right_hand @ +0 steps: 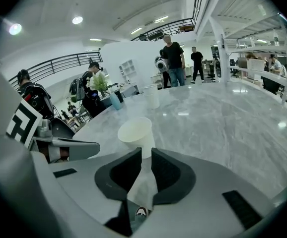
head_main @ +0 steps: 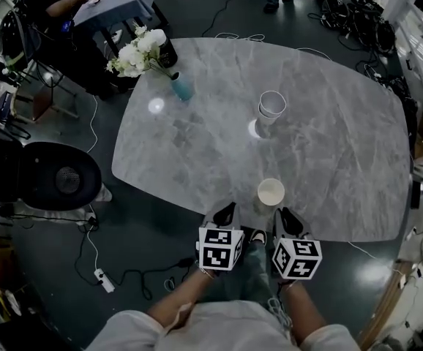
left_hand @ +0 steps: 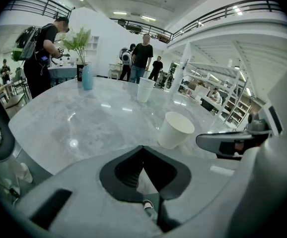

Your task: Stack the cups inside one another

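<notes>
A white paper cup (head_main: 271, 192) stands upright near the front edge of the grey marble table (head_main: 197, 145). It shows in the left gripper view (left_hand: 175, 129) and the right gripper view (right_hand: 136, 133). A second white cup (head_main: 271, 108) stands farther back at mid-table (left_hand: 145, 89) (right_hand: 152, 97). My left gripper (head_main: 225, 212) (left_hand: 143, 150) hovers at the table's edge, left of the near cup, jaws touching and empty. My right gripper (head_main: 286, 218) (right_hand: 144, 152) sits just in front of that cup, with only a thin slit between its jaws and nothing held.
White flowers (head_main: 142, 53) in a blue vase (head_main: 183, 88) stand at the table's far left. A black chair (head_main: 61, 175) sits left of the table. People stand beyond the far side (right_hand: 173, 58). Cables run across the floor (head_main: 135, 276).
</notes>
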